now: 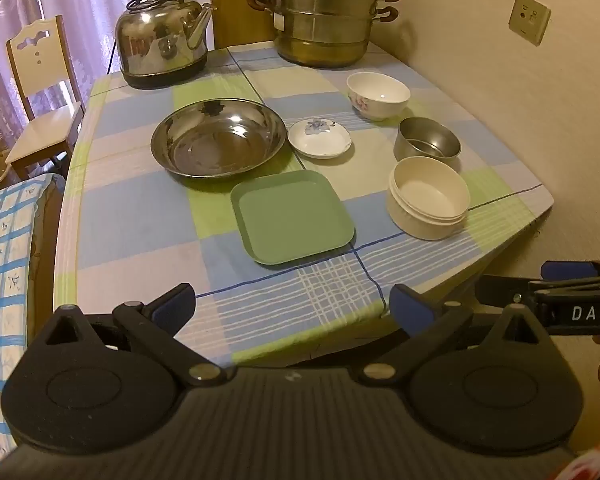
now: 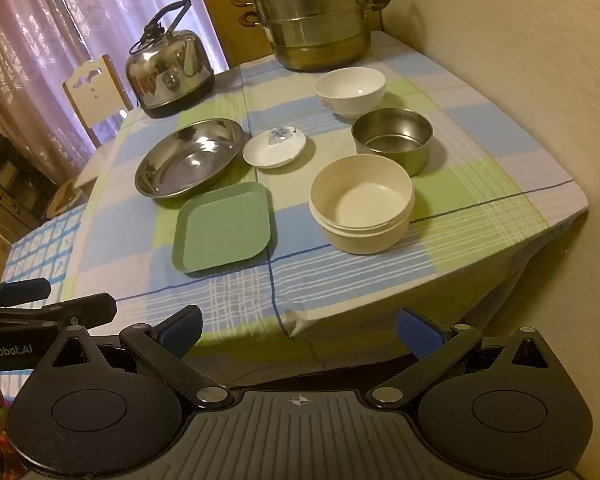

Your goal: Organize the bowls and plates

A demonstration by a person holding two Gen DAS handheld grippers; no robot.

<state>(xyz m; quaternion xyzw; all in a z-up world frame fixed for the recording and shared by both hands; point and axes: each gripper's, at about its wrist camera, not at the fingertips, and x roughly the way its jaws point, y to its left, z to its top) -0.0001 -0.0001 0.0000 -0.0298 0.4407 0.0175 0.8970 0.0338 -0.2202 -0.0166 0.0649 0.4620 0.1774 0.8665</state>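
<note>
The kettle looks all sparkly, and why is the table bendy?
Left wrist view: the steel kettle mirrors the room, so bright patches show, and the fisheye lens curves the table edge. Right wrist view: glare also streaks the steel basin, and the corners go dark.

Six empty dishes sit upright and unstacked on the checked tablecloth.

To the left, a wide shallow steel plate point(image 1: 218, 142) lies flat, its rim just beside a small white saucer point(image 1: 319, 138) with a blue flower painted inside. In front of these two lies a square green plate point(image 1: 293, 217) with rounded corners, its back corner close to the steel plate's rim. To the right, three bowls stand in a row running front to back: a cream plastic bowl point(image 1: 428, 198) with a ridged rim nearest, a straight-walled steel bowl point(image 1: 427, 140) just behind it, and a white ceramic bowl point(image 1: 378, 94) with a floral print farthest back.
</note>
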